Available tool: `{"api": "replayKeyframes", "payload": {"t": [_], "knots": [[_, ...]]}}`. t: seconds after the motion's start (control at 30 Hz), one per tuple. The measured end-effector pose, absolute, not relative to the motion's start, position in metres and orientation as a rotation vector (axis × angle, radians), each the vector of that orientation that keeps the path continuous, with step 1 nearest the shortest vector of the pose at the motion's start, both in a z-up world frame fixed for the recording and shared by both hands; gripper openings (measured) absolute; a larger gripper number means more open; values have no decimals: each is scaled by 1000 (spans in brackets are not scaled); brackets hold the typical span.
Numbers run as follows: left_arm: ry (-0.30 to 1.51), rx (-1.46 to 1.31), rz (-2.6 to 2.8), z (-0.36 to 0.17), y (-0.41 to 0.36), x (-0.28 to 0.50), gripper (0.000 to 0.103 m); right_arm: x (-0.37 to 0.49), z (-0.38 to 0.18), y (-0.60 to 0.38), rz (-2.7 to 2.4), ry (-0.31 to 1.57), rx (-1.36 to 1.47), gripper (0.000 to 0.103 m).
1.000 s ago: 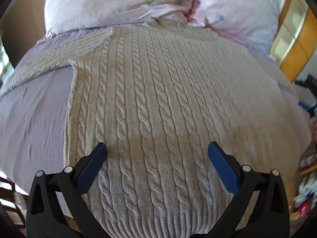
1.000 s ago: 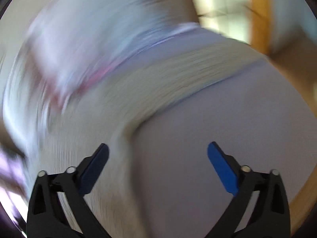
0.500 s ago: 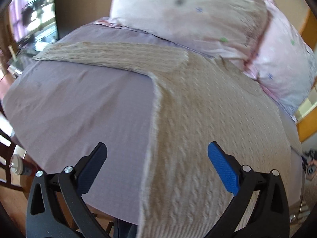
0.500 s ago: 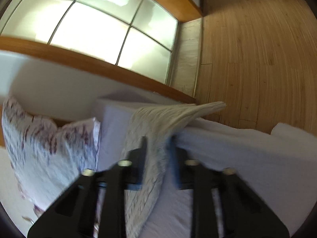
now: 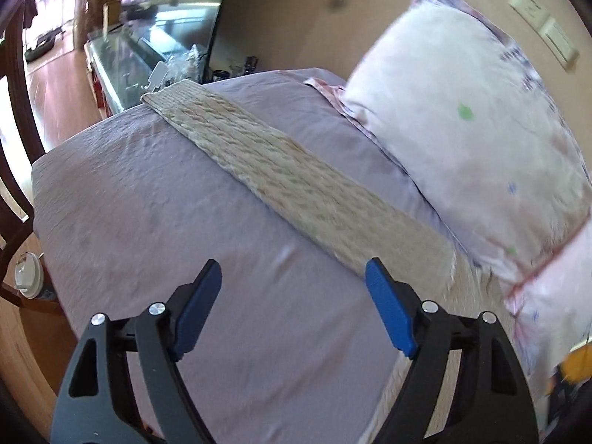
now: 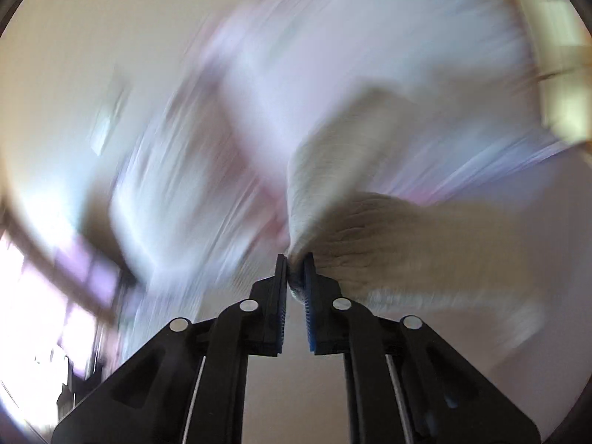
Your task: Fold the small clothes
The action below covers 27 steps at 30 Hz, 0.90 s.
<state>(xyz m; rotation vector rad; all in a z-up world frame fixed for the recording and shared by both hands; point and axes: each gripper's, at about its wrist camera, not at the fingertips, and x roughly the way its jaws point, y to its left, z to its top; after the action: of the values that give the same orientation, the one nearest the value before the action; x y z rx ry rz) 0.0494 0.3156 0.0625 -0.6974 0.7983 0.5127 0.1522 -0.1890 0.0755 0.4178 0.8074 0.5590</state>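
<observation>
A beige cable-knit sweater lies on the lilac bed sheet [image 5: 155, 222]. In the left wrist view its sleeve [image 5: 296, 192] stretches flat from the far bed corner toward me. My left gripper [image 5: 294, 275] is open and empty, low over the sheet, its right fingertip at the near edge of the sleeve. In the blurred right wrist view my right gripper [image 6: 295, 259] is shut on a bunched piece of the sweater [image 6: 333, 199], which fans out and hangs lifted ahead of the jaws.
Pale floral pillows [image 5: 481, 140] lie along the right side of the sleeve. A glass cabinet [image 5: 122, 63] with small items stands beyond the bed's far corner. A dark wooden chair [image 5: 14, 74] and a white-lidded cup [image 5: 27, 275] stand left of the bed edge.
My left gripper has swung left from the sweater body to the sleeve. My right gripper went from open to shut on the sweater and is moving fast with it.
</observation>
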Motion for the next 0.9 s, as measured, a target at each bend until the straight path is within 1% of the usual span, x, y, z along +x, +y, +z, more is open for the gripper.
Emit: {"api": "replayKeyframes", "payload": {"t": [0.03, 0.13, 0.2, 0.23, 0.27, 0.3, 0.37, 0.5, 0.53, 0.6, 0.63, 0.67, 0.73, 0.83, 0.9], "knots": [[795, -710, 529, 59, 324, 53, 79, 146, 58, -148, 613, 909, 369, 26], [796, -769, 548, 50, 359, 67, 79, 124, 38, -113, 638, 996, 407, 33], [790, -821, 550, 43, 387, 75, 79, 112, 32, -116, 586, 1034, 426, 59], [791, -840, 555, 40, 396, 78, 77, 108, 30, -121, 557, 1049, 411, 62], [791, -880, 554, 34, 413, 83, 73, 108, 31, -123, 527, 1061, 397, 62], [790, -908, 553, 29, 423, 84, 71, 102, 29, -133, 487, 1071, 392, 62], [787, -977, 559, 20, 444, 87, 62, 103, 28, -145, 435, 1079, 413, 62], [713, -1086, 564, 13, 475, 86, 57, 95, 30, -148, 369, 1081, 418, 62], [704, -1103, 567, 12, 480, 85, 53, 93, 30, -145, 369, 1084, 409, 62], [706, -1118, 581, 9, 488, 85, 36, 94, 33, -138, 377, 1089, 393, 64], [720, -1121, 591, 7, 491, 86, 14, 94, 31, -132, 380, 1088, 387, 65], [746, -1136, 589, 3, 494, 87, 7, 92, 32, -131, 386, 1087, 381, 66], [707, -1142, 535, 11, 489, 91, 7, 92, 34, -128, 395, 1084, 366, 66], [681, -1027, 360, 47, 455, 116, 7, 91, 35, -136, 385, 1076, 370, 66], [673, -882, 142, 90, 397, 149, 7, 89, 35, -148, 363, 1068, 381, 66]]}}
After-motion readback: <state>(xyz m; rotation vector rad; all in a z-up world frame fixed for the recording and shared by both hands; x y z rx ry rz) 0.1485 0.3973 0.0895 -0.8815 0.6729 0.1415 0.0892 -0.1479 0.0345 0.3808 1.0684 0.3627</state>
